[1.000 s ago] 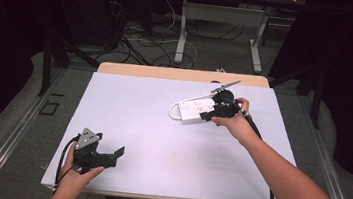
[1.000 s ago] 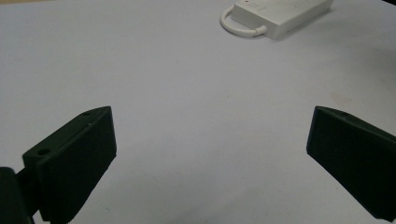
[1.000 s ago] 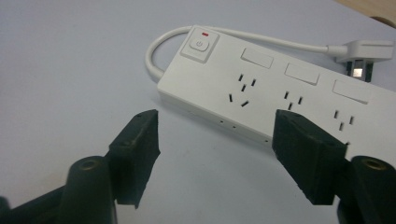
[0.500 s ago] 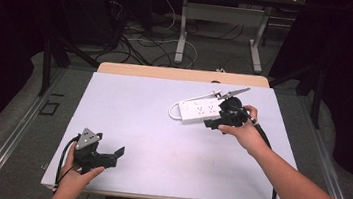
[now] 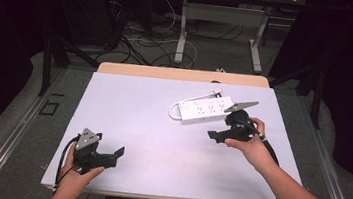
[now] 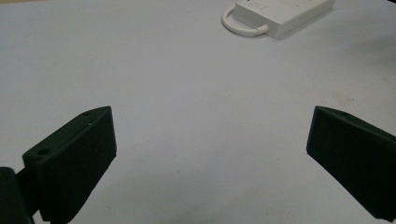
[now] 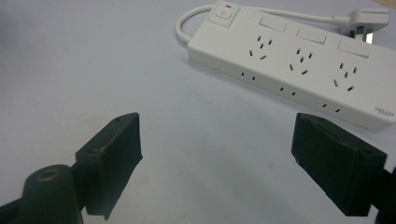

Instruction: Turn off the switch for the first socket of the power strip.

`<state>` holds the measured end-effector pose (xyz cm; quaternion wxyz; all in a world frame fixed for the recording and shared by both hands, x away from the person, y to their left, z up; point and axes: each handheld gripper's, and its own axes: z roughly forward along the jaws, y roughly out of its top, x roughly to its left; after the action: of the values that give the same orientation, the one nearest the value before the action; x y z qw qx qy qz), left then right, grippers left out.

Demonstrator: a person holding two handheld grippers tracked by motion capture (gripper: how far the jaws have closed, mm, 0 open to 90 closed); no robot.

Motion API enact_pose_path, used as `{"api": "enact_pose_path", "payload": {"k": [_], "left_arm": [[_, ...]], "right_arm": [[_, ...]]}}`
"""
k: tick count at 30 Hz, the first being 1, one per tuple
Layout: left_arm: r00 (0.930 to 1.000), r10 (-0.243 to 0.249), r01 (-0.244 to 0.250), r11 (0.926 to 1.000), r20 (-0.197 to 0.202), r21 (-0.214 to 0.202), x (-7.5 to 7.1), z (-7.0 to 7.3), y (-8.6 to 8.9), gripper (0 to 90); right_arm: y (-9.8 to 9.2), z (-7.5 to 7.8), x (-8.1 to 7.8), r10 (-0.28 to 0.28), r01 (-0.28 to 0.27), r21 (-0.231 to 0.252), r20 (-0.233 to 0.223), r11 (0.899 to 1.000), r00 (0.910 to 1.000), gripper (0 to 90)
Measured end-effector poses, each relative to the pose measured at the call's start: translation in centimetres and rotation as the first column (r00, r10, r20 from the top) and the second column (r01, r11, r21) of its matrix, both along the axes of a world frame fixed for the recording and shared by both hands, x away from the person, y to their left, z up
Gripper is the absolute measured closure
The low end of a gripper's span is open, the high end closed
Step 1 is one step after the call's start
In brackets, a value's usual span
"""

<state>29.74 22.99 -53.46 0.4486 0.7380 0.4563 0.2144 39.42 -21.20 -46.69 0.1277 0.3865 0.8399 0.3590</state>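
While the left tongs (image 5: 108, 153) gaped empty near the surface's (image 5: 138, 105) near-left corner, the right tongs (image 5: 218, 133) — also open, empty — hovered just beside the power strip (image 5: 205, 110), whose long axis ran toward the far-right corner.

Power strip (image 6: 280, 16): far end cut off by the top edge in the left gripper view. Plug (image 7: 369, 21) partly cropped; label print (image 7: 384, 111) illegible.

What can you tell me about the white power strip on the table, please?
The power strip is a long white block that looks like plastic, lying flat on the pale table at its far right. Its top carries a square switch with a red mark at one end and three socket groups. A white cord loops from the switch end to its plug behind. Nothing grips it; the open right gripper is just beside it.
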Motion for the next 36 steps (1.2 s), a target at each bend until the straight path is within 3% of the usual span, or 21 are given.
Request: {"api": "enact_pose_path", "payload": {"k": [12,28,36], "left_arm": [[1.0,0.002,-0.002,1.0,-0.002,0.002,0.0,0.0,-0.1,1.3],[0.9999,0.005,-0.005,1.0,-0.009,0.004,0.1,-0.1,-0.1,1.3],[0.9999,0.006,-0.006,1.0,-0.008,0.005,0.1,-0.2,-0.2,1.3]], "right_arm": [[-2.8,-1.2,-3.0,-0.033,0.032,0.02,0.045,0.999,0.9984,14.2],[-6.2,-2.2,-6.3,-0.108,0.106,0.032,0.071,0.994,0.9916,10.7],[-7.8,-3.1,-7.5,-0.149,0.146,0.055,0.061,0.988,0.9869,10.9]]}}
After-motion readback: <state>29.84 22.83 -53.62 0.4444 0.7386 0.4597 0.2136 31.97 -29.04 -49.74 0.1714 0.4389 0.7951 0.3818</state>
